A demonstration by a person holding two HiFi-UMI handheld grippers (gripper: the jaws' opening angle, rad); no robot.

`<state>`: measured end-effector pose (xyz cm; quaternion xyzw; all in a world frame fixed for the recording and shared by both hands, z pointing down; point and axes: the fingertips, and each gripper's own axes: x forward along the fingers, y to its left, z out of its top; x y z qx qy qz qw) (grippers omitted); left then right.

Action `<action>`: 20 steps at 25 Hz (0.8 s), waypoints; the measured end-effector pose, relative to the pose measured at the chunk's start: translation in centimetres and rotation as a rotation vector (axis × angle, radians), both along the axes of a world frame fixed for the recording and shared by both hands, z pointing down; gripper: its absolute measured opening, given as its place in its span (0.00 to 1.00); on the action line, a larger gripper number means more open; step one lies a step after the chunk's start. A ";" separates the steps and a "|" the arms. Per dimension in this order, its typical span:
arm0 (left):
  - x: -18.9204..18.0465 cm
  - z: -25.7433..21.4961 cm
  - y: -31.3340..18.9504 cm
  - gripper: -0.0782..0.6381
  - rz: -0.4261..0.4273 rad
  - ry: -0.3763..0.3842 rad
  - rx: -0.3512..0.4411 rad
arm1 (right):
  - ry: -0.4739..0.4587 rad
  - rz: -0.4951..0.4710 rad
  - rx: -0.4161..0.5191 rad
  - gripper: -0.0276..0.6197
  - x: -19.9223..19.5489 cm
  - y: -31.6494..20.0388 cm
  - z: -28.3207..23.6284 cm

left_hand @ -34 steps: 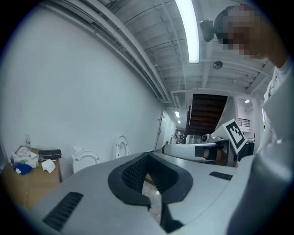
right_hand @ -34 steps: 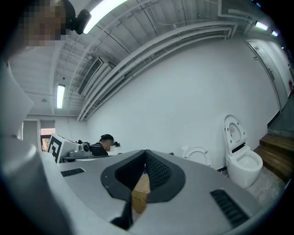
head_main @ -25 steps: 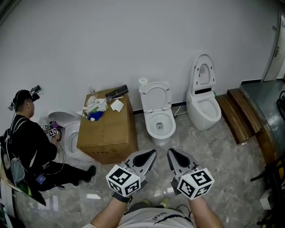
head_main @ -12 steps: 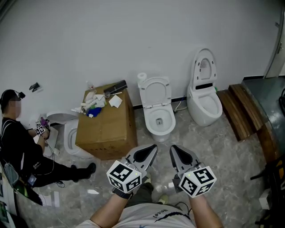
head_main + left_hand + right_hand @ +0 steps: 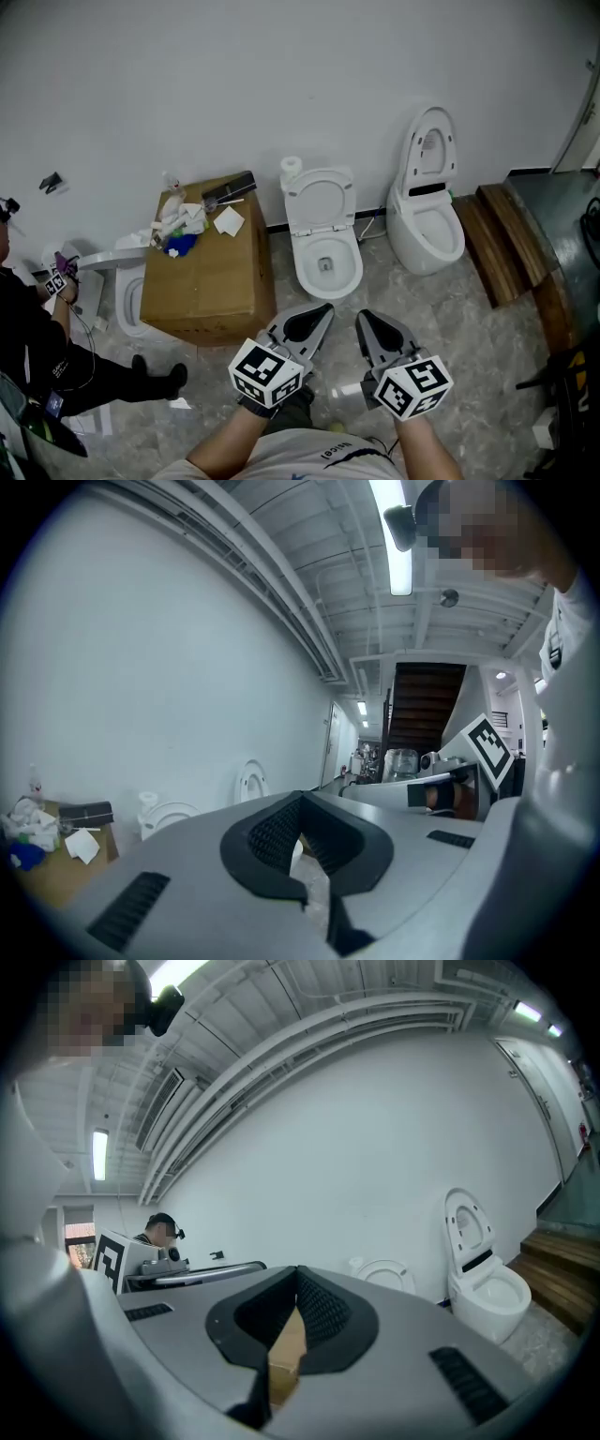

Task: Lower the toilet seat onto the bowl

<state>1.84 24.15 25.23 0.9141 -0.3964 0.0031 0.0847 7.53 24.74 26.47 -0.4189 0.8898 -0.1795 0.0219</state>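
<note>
Right, my left tongs (image 5: 322,311) and right tongs (image 5: 362,319) are both closed on nothing, side by side. The toilet seat (image 5: 320,201) stands raised straight ahead of them, well apart, above its bowl (image 5: 302,270). My worry is that a second toilet (image 5: 427,220), ahead to the right, is also open and could draw me off. A push with closed tips might also let the seat slam.

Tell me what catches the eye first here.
Two white toilets stand at the far wall, seats raised: the middle toilet and a taller toilet to its right. A cluttered cardboard box sits left of them, with a person crouched beyond it. Nearest, the left tongs and right tongs are both shut.
</note>
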 end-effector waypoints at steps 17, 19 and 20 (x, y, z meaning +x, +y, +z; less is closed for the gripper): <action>-9.7 2.2 -22.3 0.11 0.041 -0.076 0.017 | 0.001 0.081 -0.082 0.07 -10.4 -22.8 2.5; -10.2 2.5 -23.9 0.11 0.040 -0.085 0.014 | -0.057 0.068 -0.114 0.07 -11.1 -24.7 2.8; -10.5 2.8 -24.8 0.11 0.036 -0.088 0.010 | -0.089 0.056 -0.131 0.07 -11.5 -25.8 3.0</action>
